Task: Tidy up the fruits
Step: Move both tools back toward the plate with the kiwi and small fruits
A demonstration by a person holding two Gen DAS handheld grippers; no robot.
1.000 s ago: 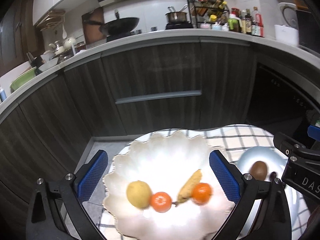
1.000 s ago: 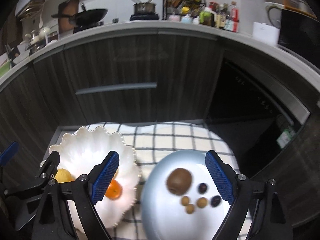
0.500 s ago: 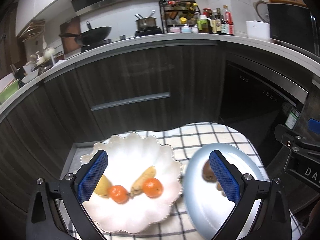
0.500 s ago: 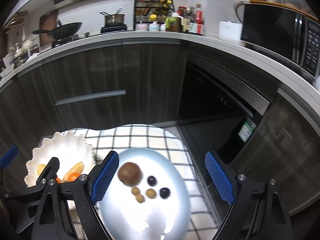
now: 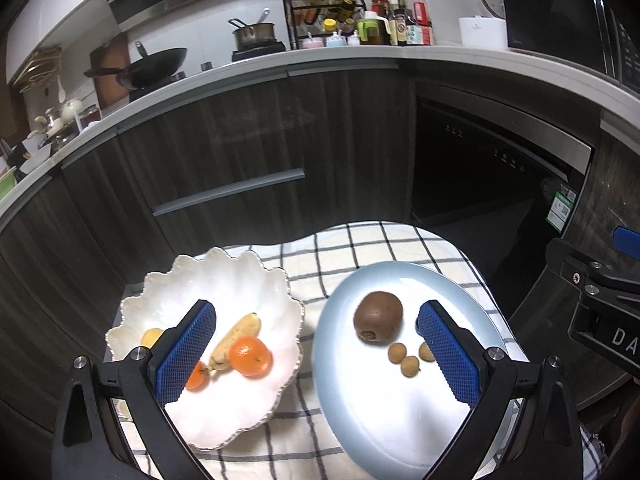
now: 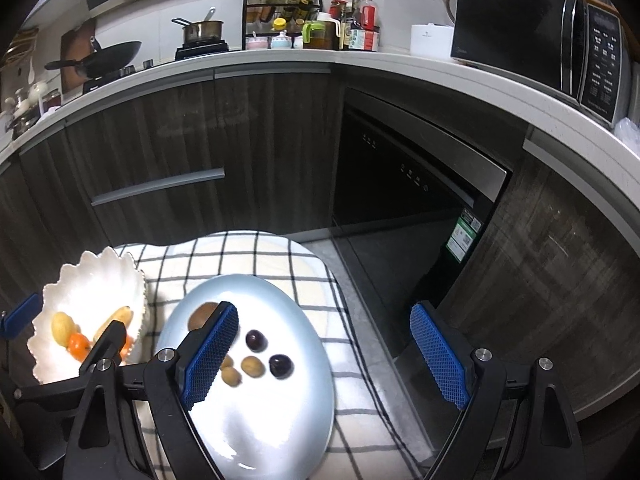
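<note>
A white scalloped bowl [image 5: 240, 280] holds two oranges [image 5: 250, 356], a small banana [image 5: 236, 338] and a yellow fruit [image 5: 151, 337]. A pale blue plate [image 5: 400, 412] to its right holds a brown kiwi [image 5: 378, 317], small tan longans [image 5: 397, 352] and two dark grapes [image 6: 256, 340]. My left gripper [image 5: 316, 354] is open and empty, above the gap between bowl and plate. My right gripper [image 6: 324, 354] is open and empty, above the plate's right edge. The bowl [image 6: 84, 292] and plate [image 6: 260, 412] also show in the right wrist view.
Both dishes sit on a small table with a black-and-white checked cloth [image 5: 360, 246]. Dark kitchen cabinets [image 5: 240, 148] and a built-in dishwasher [image 6: 408, 176] stand behind. The counter carries a wok [image 5: 156, 66], a pot, a spice rack and a microwave [image 6: 536, 44].
Both grippers have swung to the right and pulled back. The left view now takes in the plate as well as the bowl; the right view has moved past the plate's right edge.
</note>
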